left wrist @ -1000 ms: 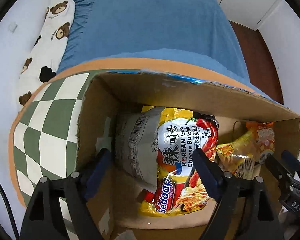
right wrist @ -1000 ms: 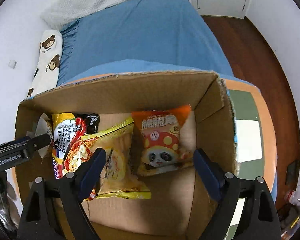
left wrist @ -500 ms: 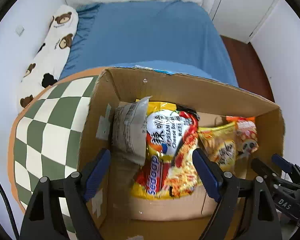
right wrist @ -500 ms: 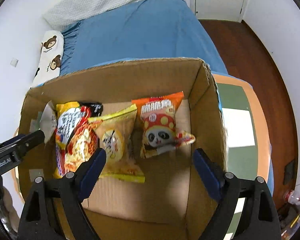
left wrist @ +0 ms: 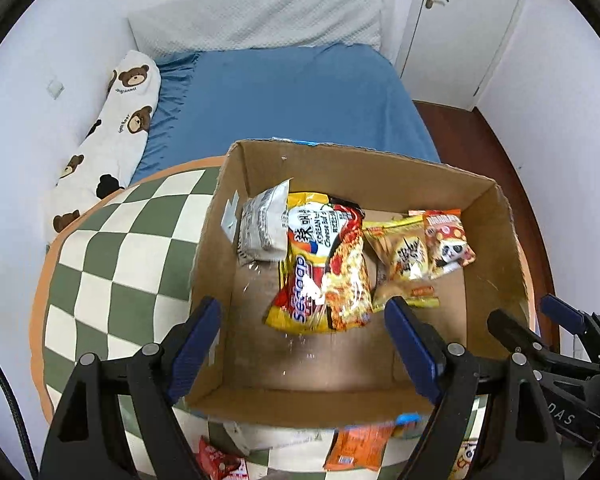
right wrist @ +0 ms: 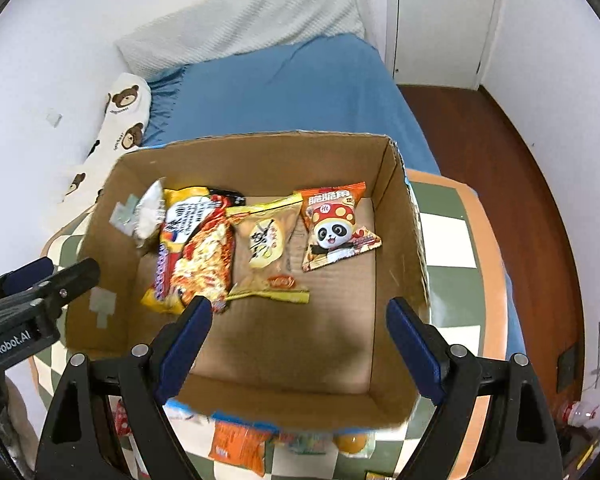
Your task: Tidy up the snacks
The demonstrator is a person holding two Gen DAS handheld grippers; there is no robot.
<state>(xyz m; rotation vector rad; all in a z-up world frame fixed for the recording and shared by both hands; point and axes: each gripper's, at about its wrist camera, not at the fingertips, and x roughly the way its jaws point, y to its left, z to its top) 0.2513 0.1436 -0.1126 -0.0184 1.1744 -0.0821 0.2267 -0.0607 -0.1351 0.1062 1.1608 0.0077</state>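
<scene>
An open cardboard box (left wrist: 496, 240) (right wrist: 404, 216) stands on a green-and-white checkered table (left wrist: 112, 264). Along its far side lie several packets: a grey one (left wrist: 264, 224), a red-and-yellow noodle pack (left wrist: 324, 268) (right wrist: 196, 248), a yellow packet (left wrist: 404, 256) (right wrist: 268, 248) and an orange panda snack (left wrist: 448, 240) (right wrist: 336, 228). My left gripper (left wrist: 304, 340) hangs open above the box's near left part, nothing between its fingers. My right gripper (right wrist: 300, 340) hangs open above the near right part, also empty. More loose snacks (left wrist: 356, 448) (right wrist: 240, 446) lie on the table in front of the box.
A bed with a blue sheet (left wrist: 284, 104) and a bear-print pillow (left wrist: 116, 128) lies beyond the table. A white door (right wrist: 440, 20) and dark wooden floor (right wrist: 540, 208) are at the right. The box's near half is bare cardboard.
Both grippers have risen and drawn back from inside the box, so the whole box and the loose snacks in front of it now show. Jaws unchanged.
</scene>
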